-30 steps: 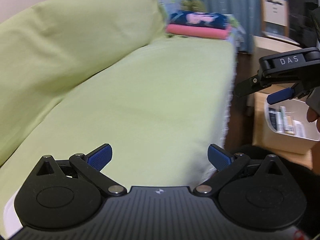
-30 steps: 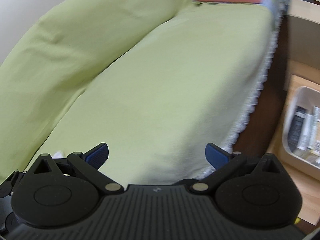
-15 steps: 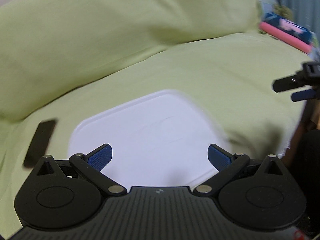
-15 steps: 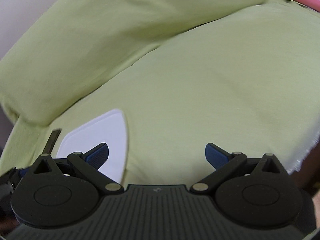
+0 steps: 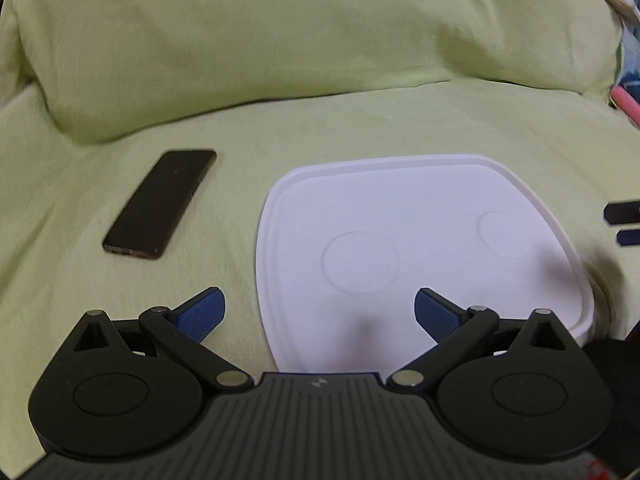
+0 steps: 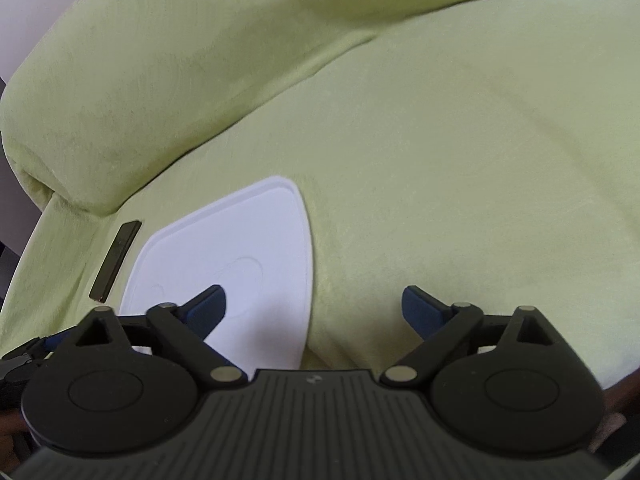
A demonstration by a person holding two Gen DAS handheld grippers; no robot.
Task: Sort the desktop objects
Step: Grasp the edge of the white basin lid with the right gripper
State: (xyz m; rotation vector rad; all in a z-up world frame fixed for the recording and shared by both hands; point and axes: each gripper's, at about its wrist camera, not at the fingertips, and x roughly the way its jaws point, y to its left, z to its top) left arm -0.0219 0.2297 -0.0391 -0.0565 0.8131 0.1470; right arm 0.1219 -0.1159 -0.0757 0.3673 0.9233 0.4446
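Observation:
A flat white plastic lid [image 5: 416,256] lies on the green sofa seat [image 5: 360,128], and a dark phone [image 5: 160,204] rests to its left. My left gripper [image 5: 320,312] is open above the lid's near edge, nothing between its blue pads. In the right wrist view the lid [image 6: 236,256] and the phone [image 6: 116,260] sit at lower left. My right gripper [image 6: 314,306] is open and empty over the lid's right edge and the seat. Its fingertips [image 5: 624,224] show at the right edge of the left wrist view.
The sofa's green backrest cushion [image 5: 300,32] rises behind the lid and phone. A pink item [image 5: 628,106] lies at the far right of the seat. The broad green seat [image 6: 480,160] stretches to the right.
Both cameras have swung left and downward along the sofa. The white lid and the phone have come fully into view; the table and bin at the right have dropped out. Both grippers stayed open.

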